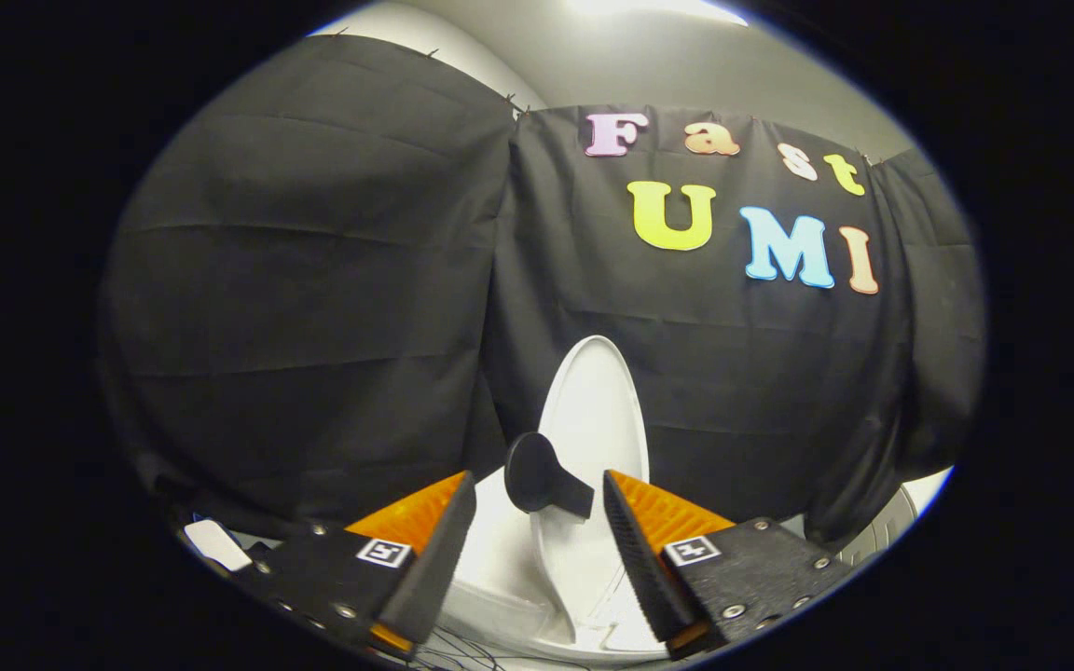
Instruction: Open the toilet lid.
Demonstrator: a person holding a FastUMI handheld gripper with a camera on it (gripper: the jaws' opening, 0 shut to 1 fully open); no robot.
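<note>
Gripper view
Landmark: toilet lid (593, 410), white, oval, raised upright and seen nearly edge-on against the black cloth wall (313, 280).
Lid handle: black knob (537, 480) with a round head and a short arm, fixed on the lid's lower left face, projecting toward the camera.
Gripper (539, 522): low in front of the lid, pointing at it, open gap centred on the lid's lower part.
Fingers: apart, clamped on nothing; left finger (425, 550) left of the lid, right finger (644, 550) right of it, orange backs and black ribbed inner pads facing each other.
Contact: none evident; knob in the gap between the fingertips, slightly beyond them, closer to the left tip.
Toilet body (500, 568): white, below the lid, visible between and beneath the fingers; whether this is seat or bowl cannot be told.
Markers: small square black-and-white tags, one on each finger's black base.
Left of lid, low: small white flat object (215, 545) past the left finger's base, identity unclear.
Right of lid, low: pale rounded surface (891, 527) at the wall's foot, identity unclear.
Above wall: grey ceiling with a bright light.
</note>
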